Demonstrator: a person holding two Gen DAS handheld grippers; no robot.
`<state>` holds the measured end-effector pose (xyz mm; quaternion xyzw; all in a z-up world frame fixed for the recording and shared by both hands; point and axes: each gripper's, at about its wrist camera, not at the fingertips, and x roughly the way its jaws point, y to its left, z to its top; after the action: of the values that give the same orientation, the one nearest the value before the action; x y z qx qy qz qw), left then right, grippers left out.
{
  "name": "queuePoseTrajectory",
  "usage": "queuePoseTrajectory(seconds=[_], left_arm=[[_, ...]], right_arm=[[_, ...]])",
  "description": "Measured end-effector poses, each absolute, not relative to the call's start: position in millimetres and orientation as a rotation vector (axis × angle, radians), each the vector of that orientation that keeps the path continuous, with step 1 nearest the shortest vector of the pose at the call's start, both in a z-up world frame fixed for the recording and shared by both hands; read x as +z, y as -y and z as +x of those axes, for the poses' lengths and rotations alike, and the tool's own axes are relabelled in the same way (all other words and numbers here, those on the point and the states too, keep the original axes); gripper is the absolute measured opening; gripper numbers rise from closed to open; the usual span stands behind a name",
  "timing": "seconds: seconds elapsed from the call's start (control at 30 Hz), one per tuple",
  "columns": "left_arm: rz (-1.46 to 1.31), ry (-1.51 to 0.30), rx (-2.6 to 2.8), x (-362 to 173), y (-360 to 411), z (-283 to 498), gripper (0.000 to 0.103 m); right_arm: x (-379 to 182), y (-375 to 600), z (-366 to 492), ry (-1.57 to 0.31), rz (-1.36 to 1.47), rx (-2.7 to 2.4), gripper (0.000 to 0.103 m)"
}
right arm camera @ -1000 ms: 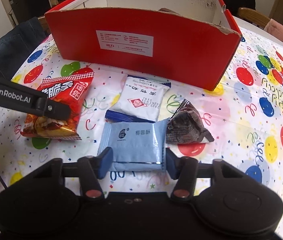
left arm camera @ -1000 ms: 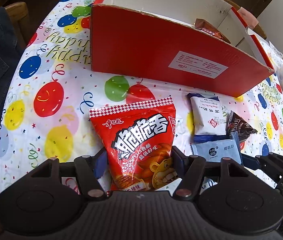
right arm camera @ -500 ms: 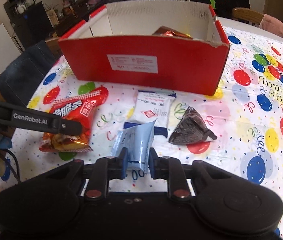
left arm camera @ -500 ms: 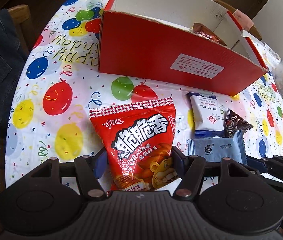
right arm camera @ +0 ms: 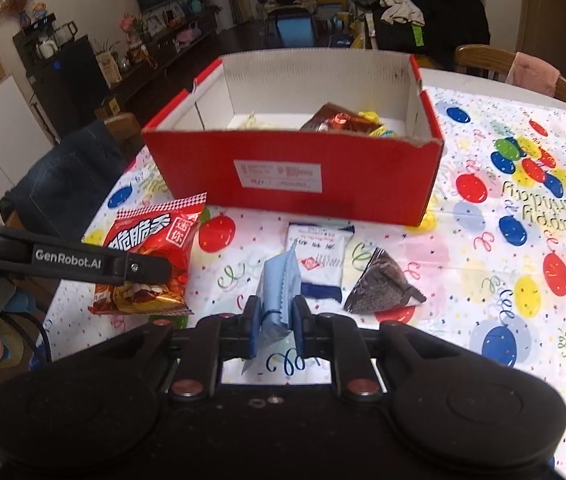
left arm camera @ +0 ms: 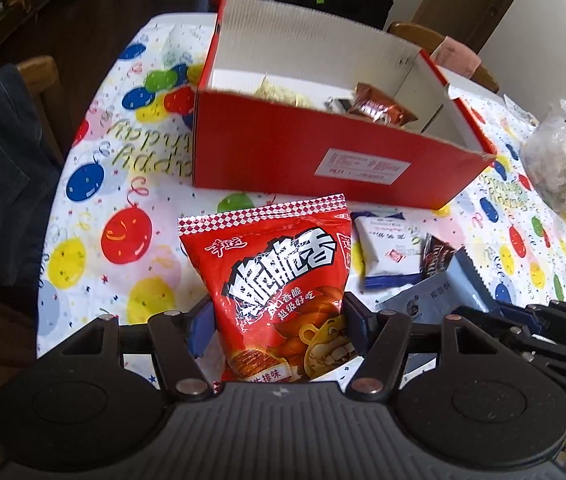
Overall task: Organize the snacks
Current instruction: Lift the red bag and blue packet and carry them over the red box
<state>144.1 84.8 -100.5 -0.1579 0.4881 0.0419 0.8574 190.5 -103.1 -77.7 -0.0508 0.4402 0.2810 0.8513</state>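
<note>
Two packets in hand: left gripper [left arm camera: 279, 320] clamps the red crisp bag [left arm camera: 279, 280], right gripper [right arm camera: 275, 322] pinches the pale-blue sachet [right arm camera: 279, 296], both at lower centre; red box [right arm camera: 295, 176] above part-filled, white packet [right arm camera: 321, 260] and dark pouch [right arm camera: 379, 288] remaining on the tablecloth [right arm camera: 503, 280].

Both black grippers carry blue-padded jaws and round silver screws; one arm reads "GenRobot.AI" in white.

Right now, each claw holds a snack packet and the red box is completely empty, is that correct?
Not quite: the red box already holds snacks, as the right wrist view shows. The left claw does hold the red chip bag, the right claw the blue packet.
</note>
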Motion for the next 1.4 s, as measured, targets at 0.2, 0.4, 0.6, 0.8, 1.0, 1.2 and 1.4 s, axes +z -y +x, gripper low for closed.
queuePoseTrajectory(seconds=[0.2, 0.4, 0.6, 0.8, 1.0, 1.2, 1.4], left_arm=[[-0.324, -0.975, 0.082, -79, -86, 141, 0.065], [-0.321, -0.940, 0.084, -63, -86, 144, 0.065], [-0.306, -0.905, 0.084, -45, -85, 153, 0.065], [-0.282, -0.867, 0.095, -27, -85, 167, 0.065], [-0.264, -0.858, 0.106, -18, -86, 184, 0.065], [-0.259, -0.860, 0.117, -10, -90, 208, 0.065], [-0.233, -0.870, 0.138, -9, -93, 236, 0.065]], right_arm=[[-55, 114, 194, -0.866, -0.065, 0.570, 0.014], [-35, 122, 204, -0.813, -0.032, 0.559, 0.014], [-16, 126, 217, -0.760, -0.006, 0.556, 0.014], [1, 127, 238, -0.704, 0.008, 0.555, 0.014], [8, 123, 258, -0.685, 0.004, 0.569, 0.013], [21, 121, 281, -0.658, 0.016, 0.568, 0.014], [16, 116, 313, -0.692, 0.018, 0.551, 0.014]])
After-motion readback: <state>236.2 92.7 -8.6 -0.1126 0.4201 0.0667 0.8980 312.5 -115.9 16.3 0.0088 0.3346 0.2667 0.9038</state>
